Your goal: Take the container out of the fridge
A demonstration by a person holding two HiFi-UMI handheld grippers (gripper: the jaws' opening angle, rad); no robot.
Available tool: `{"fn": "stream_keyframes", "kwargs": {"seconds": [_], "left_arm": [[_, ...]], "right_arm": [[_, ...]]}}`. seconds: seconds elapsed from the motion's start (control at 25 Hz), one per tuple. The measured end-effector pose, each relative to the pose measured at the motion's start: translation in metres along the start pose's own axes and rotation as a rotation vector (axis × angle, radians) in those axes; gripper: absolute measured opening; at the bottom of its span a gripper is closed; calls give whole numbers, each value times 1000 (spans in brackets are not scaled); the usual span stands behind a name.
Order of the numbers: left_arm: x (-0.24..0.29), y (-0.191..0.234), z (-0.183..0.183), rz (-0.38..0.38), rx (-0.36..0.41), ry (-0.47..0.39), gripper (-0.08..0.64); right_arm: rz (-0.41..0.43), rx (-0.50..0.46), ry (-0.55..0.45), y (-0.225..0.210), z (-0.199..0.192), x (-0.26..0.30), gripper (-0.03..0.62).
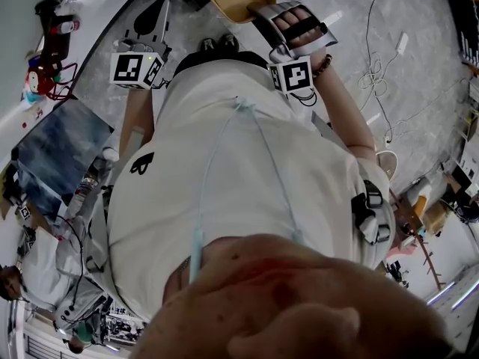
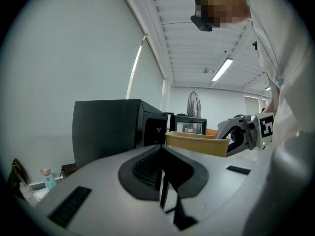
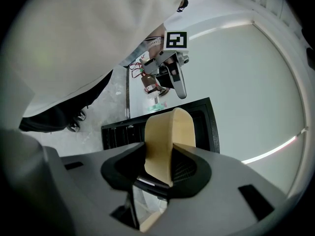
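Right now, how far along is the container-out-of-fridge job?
Done: the tan thin-walled container is out in open air, clear of the black boxy appliance. In hand: the right gripper has its fingers clamped on the container's wall, while the left gripper is shut and empty. Left: setting it down. No landing spot shows, and I can't tell how the appliance's door stands.
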State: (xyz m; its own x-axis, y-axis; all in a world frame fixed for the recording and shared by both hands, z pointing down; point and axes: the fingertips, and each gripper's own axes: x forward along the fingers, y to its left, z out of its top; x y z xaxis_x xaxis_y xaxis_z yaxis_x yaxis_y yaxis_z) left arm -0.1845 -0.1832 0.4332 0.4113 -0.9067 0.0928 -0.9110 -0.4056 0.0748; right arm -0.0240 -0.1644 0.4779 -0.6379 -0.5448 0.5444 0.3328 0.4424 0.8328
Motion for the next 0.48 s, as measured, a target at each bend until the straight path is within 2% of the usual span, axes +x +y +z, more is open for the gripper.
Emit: {"fn": "stream_keyframes", "kwargs": {"seconds": [0.48], "left_arm": [[1,-9,-6,-23,-7,13,8]], "right_arm": [[1,18,-14,4,2,-4,144]]}}
